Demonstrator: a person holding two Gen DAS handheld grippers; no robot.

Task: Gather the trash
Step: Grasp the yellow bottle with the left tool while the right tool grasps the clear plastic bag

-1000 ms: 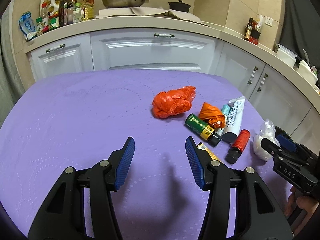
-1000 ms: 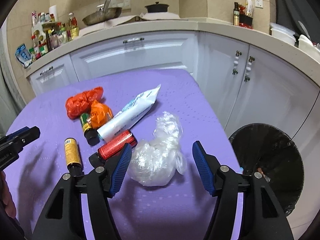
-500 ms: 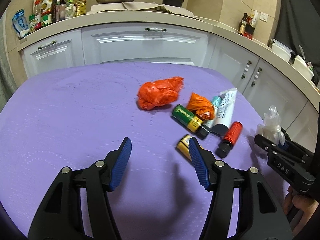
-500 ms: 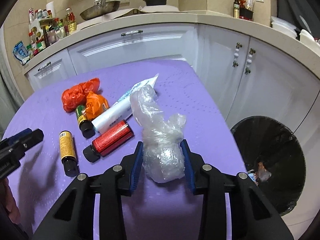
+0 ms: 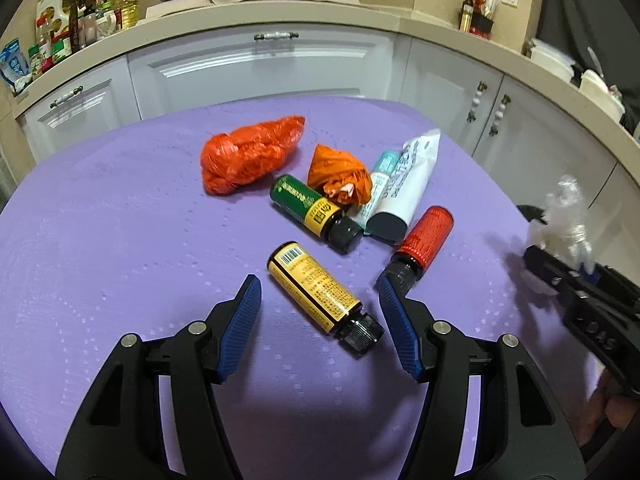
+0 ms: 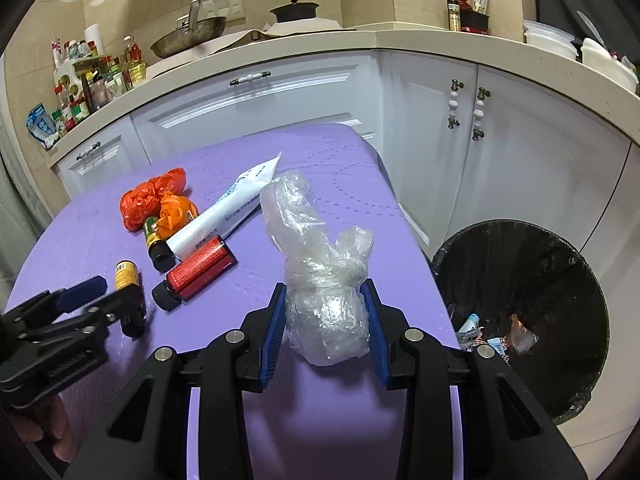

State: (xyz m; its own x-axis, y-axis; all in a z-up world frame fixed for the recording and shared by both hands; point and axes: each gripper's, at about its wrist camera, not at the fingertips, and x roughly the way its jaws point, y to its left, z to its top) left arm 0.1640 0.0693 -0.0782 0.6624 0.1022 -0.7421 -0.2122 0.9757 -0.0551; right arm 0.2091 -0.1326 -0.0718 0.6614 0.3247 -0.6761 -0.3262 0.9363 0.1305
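Observation:
My right gripper (image 6: 325,320) is shut on a clear plastic bag (image 6: 320,280) and holds it above the purple table's right edge; the bag also shows in the left wrist view (image 5: 568,216). My left gripper (image 5: 319,312) is open, its fingers on either side of a yellow-labelled bottle (image 5: 316,286) lying on the table. Beyond lie a green bottle (image 5: 310,210), a red bottle (image 5: 422,242), a white tube (image 5: 404,188), a small orange wrapper (image 5: 340,174) and a red-orange bag (image 5: 248,154). A black trash bin (image 6: 528,308) stands right of the table.
The table (image 5: 100,240) has a purple cloth. White cabinets (image 6: 500,152) and a counter with a pan (image 6: 188,36), a pot and bottles curve behind. The bin holds some scraps. The table's right edge (image 6: 416,232) borders the bin.
My right gripper closed on the clear bag and lifted it off the table. My left gripper moved forward and right, so the yellow bottle now lies between its open fingers.

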